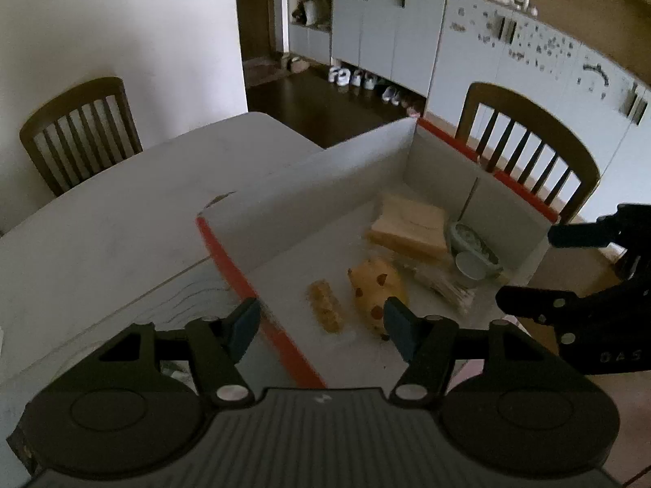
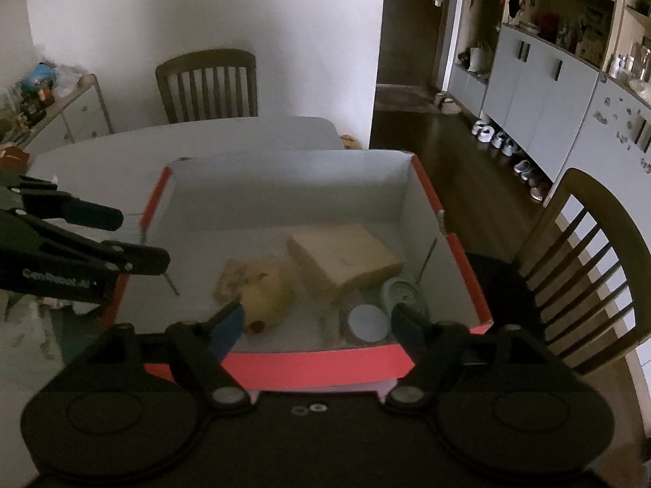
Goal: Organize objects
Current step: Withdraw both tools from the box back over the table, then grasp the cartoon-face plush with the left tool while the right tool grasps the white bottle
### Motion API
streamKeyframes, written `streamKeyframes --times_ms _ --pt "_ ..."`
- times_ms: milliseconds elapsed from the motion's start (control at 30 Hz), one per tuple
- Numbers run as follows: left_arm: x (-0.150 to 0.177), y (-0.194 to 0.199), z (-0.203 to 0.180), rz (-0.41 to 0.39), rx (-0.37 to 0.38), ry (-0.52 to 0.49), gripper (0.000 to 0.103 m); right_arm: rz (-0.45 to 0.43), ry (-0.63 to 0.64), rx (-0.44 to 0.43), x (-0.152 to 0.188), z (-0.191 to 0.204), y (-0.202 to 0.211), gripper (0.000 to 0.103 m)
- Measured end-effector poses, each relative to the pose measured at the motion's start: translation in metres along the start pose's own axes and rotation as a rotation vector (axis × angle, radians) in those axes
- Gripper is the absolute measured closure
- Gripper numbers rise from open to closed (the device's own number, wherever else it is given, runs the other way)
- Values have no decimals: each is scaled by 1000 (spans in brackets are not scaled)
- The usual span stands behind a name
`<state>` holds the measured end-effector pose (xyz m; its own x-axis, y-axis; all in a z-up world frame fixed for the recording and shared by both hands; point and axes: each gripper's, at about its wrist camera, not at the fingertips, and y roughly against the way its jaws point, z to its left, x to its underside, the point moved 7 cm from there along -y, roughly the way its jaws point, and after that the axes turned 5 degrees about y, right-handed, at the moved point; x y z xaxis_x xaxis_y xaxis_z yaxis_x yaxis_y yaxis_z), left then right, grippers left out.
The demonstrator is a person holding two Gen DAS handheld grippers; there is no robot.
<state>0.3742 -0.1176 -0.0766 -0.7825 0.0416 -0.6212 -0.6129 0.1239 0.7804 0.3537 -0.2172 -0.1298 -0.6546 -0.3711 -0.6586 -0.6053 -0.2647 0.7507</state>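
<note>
A white table (image 2: pixel 228 138) fills most of both views, with a wooden chair (image 2: pixel 207 81) at its far side against the wall and another chair (image 2: pixel 590 268) at its right. On the table stands an open cardboard box (image 2: pixel 285 187), white inside with red edges. A row of pale cupboards (image 1: pixel 390 28) lines the room behind, with shoes (image 1: pixel 358 79) on the dark floor beneath them.

Inside the box, a tan block like a sponge (image 2: pixel 346 256) lies toward the right, resting partly on other things. To its left sits a yellow spotted soft toy (image 2: pixel 268 288), and just beside that a small crumbly bar (image 1: pixel 325 311). In the box's near right corner a small white round cup (image 2: pixel 368 321) stands touching a greenish bowl (image 1: pixel 472 240), with a bundle of thin pale sticks (image 1: pixel 439 284) beside them.

The left gripper (image 1: pixel 321 323) hangs above the box's left wall, its jaws wide apart with nothing between them. The right gripper (image 2: pixel 317 321) hangs over the box's near edge, jaws also spread wide and empty, with the cup and the toy seen below the gap.
</note>
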Motion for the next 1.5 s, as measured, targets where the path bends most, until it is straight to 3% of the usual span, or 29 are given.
streamKeyframes --times_ms 67,567,700,900,1067,1233,1500 --pt "3 9 8 -17 11 18 25 -4 -2 -1 0 8 4 19" --pt "47 68 87 -61 51 98 18 -42 -17 -30 -6 80 24 1" --pt "61 82 110 -78 63 125 1 -45 -21 -37 -9 102 24 0" --pt "82 98 144 -104 35 135 0 -48 -23 -54 -9 132 20 0" --pt "103 104 184 -134 -46 169 0 -60 -28 -61 -9 154 16 0" --pt "128 103 211 -101 -18 207 0 -79 5 -47 -6 179 10 0" --pt "158 94 236 -75 -40 180 0 -38 9 -81 -3 212 -13 0"
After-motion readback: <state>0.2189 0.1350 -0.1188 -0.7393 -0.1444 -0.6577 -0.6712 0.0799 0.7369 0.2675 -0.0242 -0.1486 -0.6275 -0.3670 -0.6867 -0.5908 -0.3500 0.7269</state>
